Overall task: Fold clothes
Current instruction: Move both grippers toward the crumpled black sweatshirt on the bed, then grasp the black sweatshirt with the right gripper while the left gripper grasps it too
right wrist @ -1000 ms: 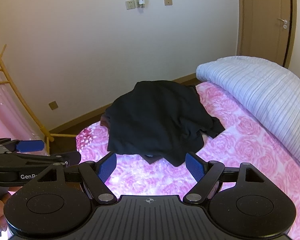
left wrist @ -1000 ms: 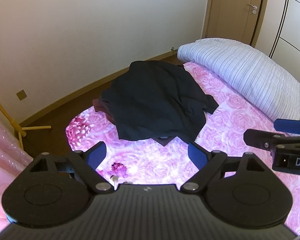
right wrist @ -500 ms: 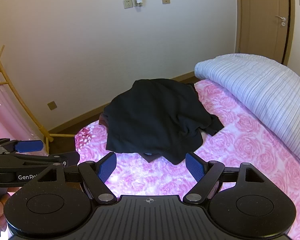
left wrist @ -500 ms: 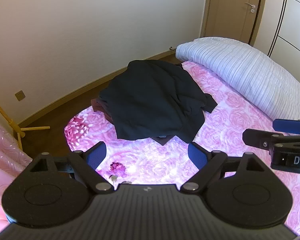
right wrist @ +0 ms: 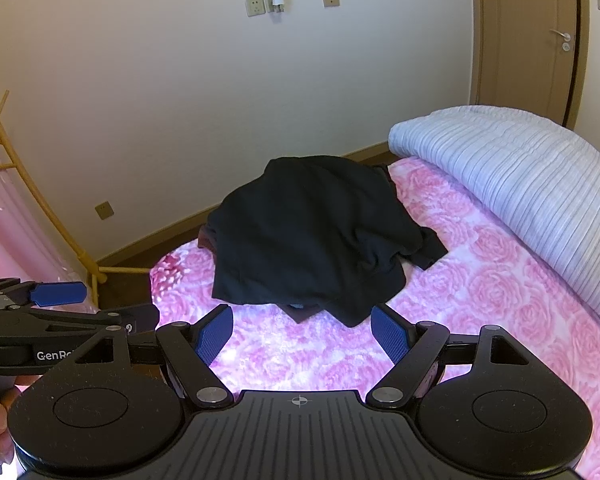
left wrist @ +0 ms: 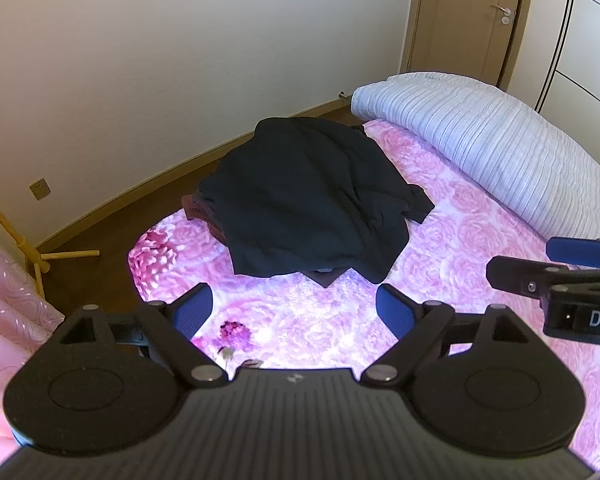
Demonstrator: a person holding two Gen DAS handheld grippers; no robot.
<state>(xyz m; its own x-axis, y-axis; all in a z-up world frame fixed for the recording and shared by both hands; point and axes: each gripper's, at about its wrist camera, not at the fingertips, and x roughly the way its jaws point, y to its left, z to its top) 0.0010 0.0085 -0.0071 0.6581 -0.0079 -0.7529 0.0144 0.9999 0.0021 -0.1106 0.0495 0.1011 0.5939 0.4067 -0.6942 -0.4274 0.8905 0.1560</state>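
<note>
Pink rose-patterned bed cover [left wrist: 460,240] carries a striped grey quilt [left wrist: 480,144] at the far right. Soft, crumpled dark clothes [left wrist: 312,200] lie piled beyond both grippers, untouched. Left gripper [left wrist: 294,312] and right gripper [right wrist: 302,334] stand wide open and empty. The pile looks slightly farther than before.

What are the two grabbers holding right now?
Nothing. The left gripper and right gripper are both open, short of the black clothes heaped on the bed.
</note>
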